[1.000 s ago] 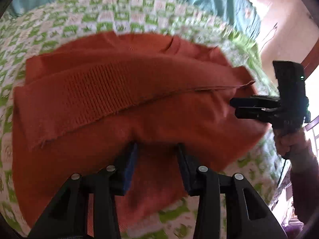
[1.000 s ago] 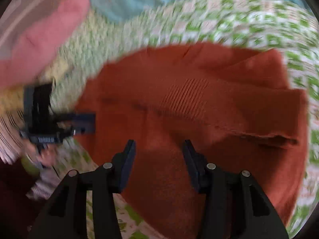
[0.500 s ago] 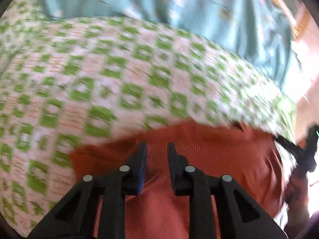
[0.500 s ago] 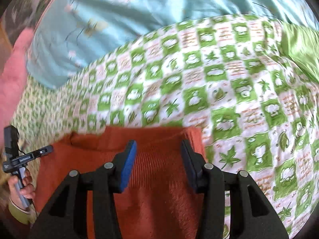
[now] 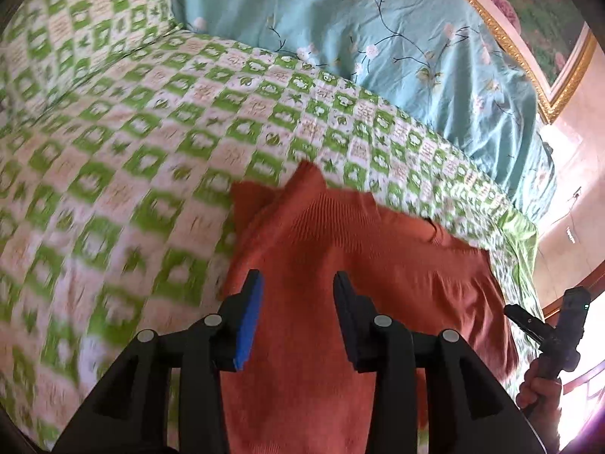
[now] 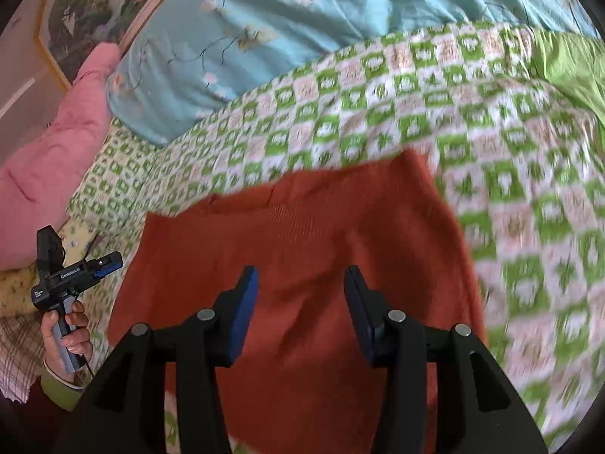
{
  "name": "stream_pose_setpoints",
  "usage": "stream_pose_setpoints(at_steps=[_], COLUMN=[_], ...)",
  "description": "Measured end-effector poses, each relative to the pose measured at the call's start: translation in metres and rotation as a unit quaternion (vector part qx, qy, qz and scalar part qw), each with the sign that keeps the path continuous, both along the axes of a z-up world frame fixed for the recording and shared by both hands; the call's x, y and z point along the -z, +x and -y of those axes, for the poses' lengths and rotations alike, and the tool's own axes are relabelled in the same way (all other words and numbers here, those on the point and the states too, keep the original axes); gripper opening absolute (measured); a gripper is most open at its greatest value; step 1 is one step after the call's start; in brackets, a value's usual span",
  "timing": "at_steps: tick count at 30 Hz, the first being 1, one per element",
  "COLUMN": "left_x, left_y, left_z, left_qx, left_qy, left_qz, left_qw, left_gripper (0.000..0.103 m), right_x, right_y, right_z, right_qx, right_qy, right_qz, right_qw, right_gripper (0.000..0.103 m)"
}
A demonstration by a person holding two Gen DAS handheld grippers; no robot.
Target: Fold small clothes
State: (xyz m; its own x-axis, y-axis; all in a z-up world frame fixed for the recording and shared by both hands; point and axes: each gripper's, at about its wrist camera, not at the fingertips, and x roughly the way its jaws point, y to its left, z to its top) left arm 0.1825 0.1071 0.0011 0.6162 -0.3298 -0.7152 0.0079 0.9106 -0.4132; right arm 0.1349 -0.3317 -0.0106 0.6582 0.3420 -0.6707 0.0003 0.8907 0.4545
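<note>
An orange knit garment (image 5: 340, 234) lies folded into a compact block on the green checked bedspread (image 5: 132, 151). My left gripper (image 5: 298, 278) hovers over its near left part with the jaws opening. The cloth lies below the pads and nothing is pinched between them. My right gripper (image 6: 301, 270) stands open above the garment (image 6: 302, 219), also with no cloth between its fingers. In the right wrist view the left gripper (image 6: 113, 259) sits just off the garment's left edge. The left wrist view shows the right gripper (image 5: 512, 308) beside the right edge, held by a hand (image 5: 537, 382).
A teal floral quilt (image 5: 378, 38) is heaped along the back of the bed. A pink cushion (image 6: 56, 143) lies at the far left in the right wrist view. A gilt-framed picture (image 5: 548, 19) hangs behind on the wall. The bedspread (image 6: 510, 189) stretches wide to the right.
The garment was spread wide with a sleeve across it; now it is a smaller folded block. Both grippers swept forward over it and drew back up. The left jaws narrowed, then widened.
</note>
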Motion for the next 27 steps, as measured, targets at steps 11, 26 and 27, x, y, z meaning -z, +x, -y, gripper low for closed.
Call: stream_pose_setpoints(at_steps=[11, 26, 27], left_x=[0.021, 0.054, 0.055], left_y=[-0.09, -0.148, -0.149], left_z=[0.003, 0.027, 0.027], left_qx=[0.018, 0.051, 0.05], left_qy=[-0.019, -0.061, -0.062], left_qz=[-0.028, -0.062, -0.064], left_qw=[0.9993, 0.9949, 0.9948], left_gripper=[0.041, 0.044, 0.045], right_x=[0.013, 0.02, 0.02], right_y=[-0.067, -0.114, -0.115], right_z=[-0.006, -0.019, -0.021], right_qx=[0.027, 0.044, 0.042], right_qy=[0.03, 0.035, 0.035], right_qz=[-0.015, -0.019, -0.019], right_qw=[0.999, 0.998, 0.998], right_gripper=[0.048, 0.048, 0.048])
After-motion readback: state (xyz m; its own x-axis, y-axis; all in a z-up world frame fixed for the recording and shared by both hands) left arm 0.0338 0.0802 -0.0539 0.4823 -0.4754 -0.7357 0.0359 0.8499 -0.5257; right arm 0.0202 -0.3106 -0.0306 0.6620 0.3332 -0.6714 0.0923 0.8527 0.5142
